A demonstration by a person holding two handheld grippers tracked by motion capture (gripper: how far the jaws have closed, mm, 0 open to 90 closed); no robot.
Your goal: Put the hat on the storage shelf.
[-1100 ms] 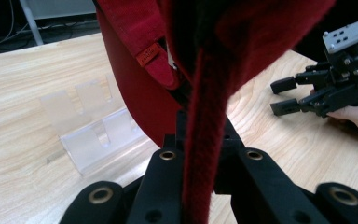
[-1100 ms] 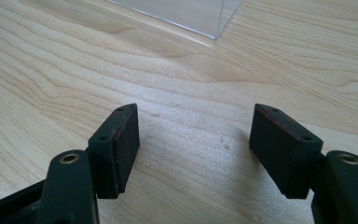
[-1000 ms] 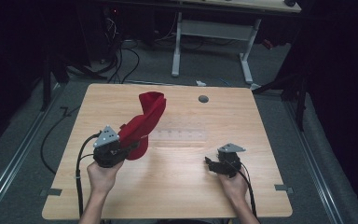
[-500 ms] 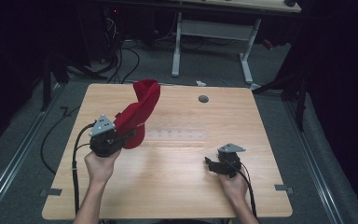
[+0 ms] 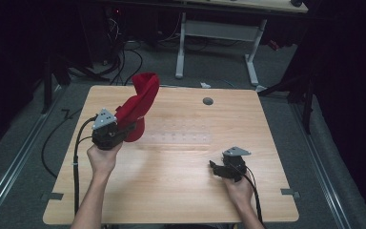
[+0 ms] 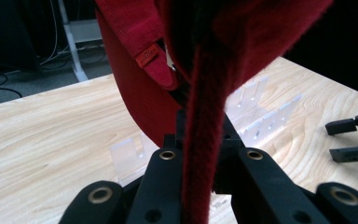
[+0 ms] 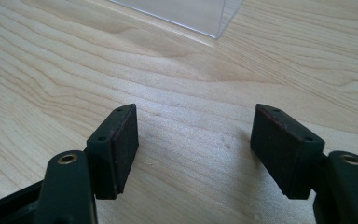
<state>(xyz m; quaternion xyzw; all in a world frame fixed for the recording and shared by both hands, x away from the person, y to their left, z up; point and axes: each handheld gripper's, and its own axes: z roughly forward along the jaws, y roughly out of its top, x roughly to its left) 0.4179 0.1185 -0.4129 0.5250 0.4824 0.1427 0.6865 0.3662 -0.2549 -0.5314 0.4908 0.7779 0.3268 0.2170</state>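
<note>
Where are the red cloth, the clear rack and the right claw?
red cloth (image 5: 140, 98), high view, raised upper fold.
clear rack (image 5: 181, 138), high view, its middle.
right claw (image 7: 196, 149), right gripper view, gap between open pads.

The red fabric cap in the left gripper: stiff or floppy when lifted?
Probably soft: the red fabric cap folds where the left gripper pinches it. Likely light, since one thin fold carries it. Its fuzzy cloth seems unlikely to slip.
</note>
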